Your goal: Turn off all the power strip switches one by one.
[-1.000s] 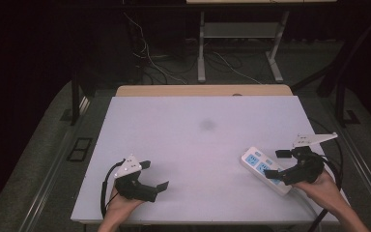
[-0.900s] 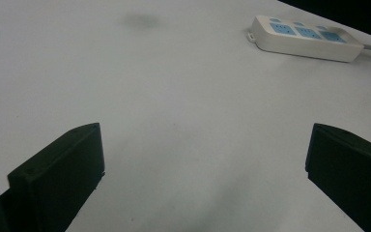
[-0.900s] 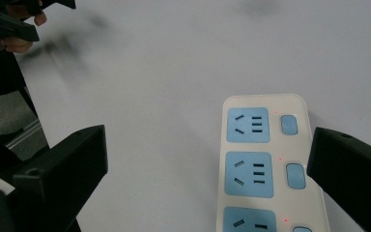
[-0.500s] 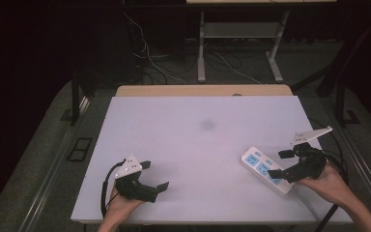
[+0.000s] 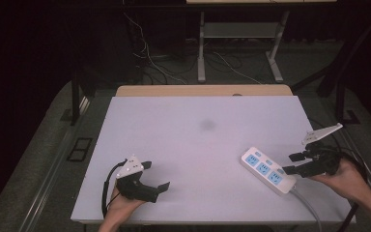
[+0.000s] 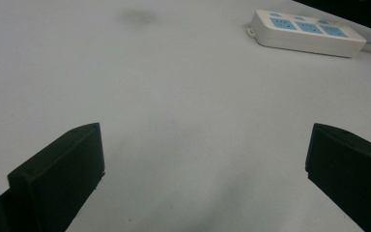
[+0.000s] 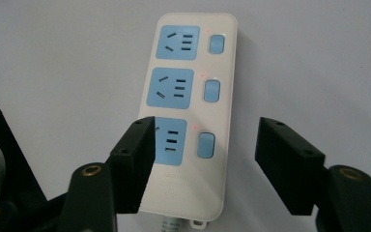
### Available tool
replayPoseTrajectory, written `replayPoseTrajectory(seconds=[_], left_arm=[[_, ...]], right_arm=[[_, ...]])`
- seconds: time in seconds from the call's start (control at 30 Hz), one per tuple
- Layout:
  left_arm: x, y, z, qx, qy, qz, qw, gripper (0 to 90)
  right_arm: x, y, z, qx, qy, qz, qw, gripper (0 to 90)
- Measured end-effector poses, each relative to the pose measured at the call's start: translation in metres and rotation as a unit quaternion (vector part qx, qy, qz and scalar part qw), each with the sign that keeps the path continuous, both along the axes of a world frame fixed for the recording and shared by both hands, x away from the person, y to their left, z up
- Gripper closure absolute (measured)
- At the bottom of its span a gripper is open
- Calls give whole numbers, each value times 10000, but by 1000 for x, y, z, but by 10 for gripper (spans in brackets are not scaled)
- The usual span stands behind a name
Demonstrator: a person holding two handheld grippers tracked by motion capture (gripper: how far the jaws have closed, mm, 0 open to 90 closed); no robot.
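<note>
Now the right gripper hovers over the cable end of the white power strip, which lies flat at about four o'clock on the pale worktop — its three blue sockets run in a row toward ten o'clock. From the right gripper view, the fingers have just been closing, and they straddle the strip's lowest socket and its switch; the left one hangs over the strip's edge, the right one stands clear of its side, so nothing is pinched. At seven o'clock the left gripper rests near the front edge — fingers spread wide over bare worktop, the strip well apart at one o'clock.
</note>
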State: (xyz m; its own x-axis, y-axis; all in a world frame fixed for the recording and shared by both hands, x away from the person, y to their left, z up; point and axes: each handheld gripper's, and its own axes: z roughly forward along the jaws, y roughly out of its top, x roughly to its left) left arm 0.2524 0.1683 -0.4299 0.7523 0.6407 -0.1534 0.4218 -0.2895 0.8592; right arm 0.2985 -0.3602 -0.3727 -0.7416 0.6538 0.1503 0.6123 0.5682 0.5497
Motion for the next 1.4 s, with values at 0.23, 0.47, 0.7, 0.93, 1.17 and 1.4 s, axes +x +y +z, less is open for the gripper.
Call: replayPoseTrajectory(seconds=[0.23,0.47,0.7,0.93,1.17,1.4], left_arm=[[0,-1,0,-4,-8,-18,10000,0],[0,0,0,-8,-8,-19,10000,0],[0,0,0,0,-16,-29,10000,0],[0,0,0,20,-15,-22,10000,0],[-1,0,0,40,-34,-33,10000,0],[0,1,0,46,-31,-28,10000,0]], right_arm=[[4,-7,-4,187,97,-37,9998,667],[8,-5,-9,164,213,-3,9996,898],[13,-1,-18,261,313,-1,9992,900],[14,1,-28,273,326,-88,9991,900],[14,6,-32,217,346,-63,9991,900],[14,8,-36,132,386,-83,9991,900]])
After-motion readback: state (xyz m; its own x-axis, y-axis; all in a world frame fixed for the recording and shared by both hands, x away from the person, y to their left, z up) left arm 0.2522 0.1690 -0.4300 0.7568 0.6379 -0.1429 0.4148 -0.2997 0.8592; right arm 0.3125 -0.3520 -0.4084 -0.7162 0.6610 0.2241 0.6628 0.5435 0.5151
